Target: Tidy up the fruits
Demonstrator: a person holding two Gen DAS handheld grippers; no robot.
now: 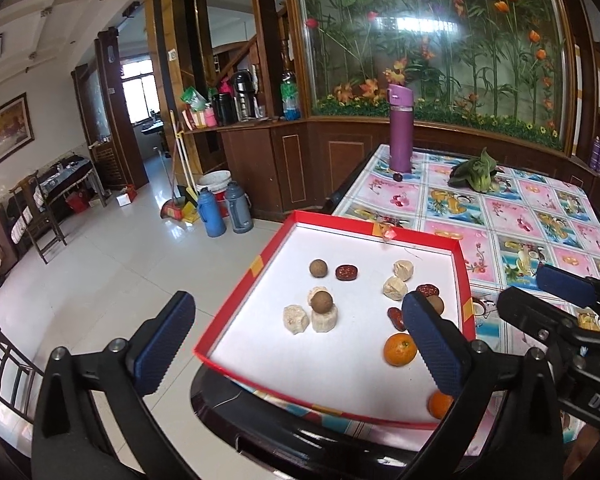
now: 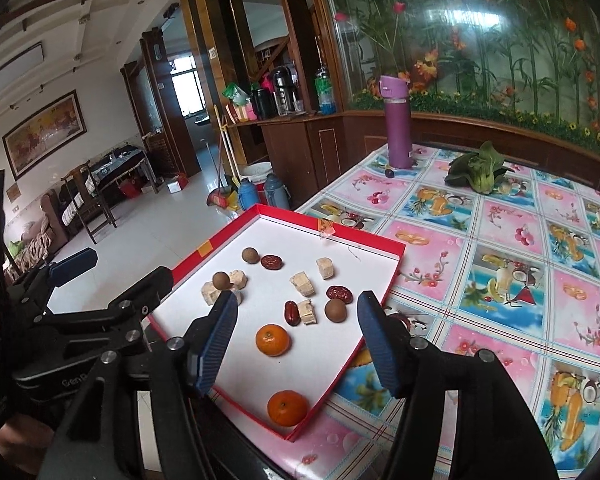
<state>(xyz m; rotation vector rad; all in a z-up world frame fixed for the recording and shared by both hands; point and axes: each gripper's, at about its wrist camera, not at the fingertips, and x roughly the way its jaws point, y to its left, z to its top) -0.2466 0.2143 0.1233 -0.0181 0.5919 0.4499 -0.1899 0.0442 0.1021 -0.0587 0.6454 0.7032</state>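
A red tray (image 1: 234,300) (image 2: 364,237) with a white floor lies at the table's near left corner. Loose in it are two mandarins (image 1: 400,349) (image 2: 273,340), brown longans (image 1: 318,269) (image 2: 335,311), red dates (image 1: 347,272) (image 2: 271,262) and several pale chunks (image 1: 296,319) (image 2: 303,283). One longan (image 1: 322,303) rests on top of some chunks. My left gripper (image 1: 298,344) (image 2: 130,266) hovers open over the tray's near left side, holding nothing. Beside it, my right gripper (image 2: 298,340) (image 1: 528,288) hangs open above the nearer part of the tray, where the mandarins lie, and is also empty.
Far back on the table stand a purple bottle (image 1: 400,128) (image 2: 398,124) with a small dark fruit (image 1: 397,177) at its foot, and a leafy green vegetable (image 1: 476,172) (image 2: 480,170). A fruit-print cloth (image 2: 500,280) covers the table. The tray overhangs the table's left edge above tiled floor.
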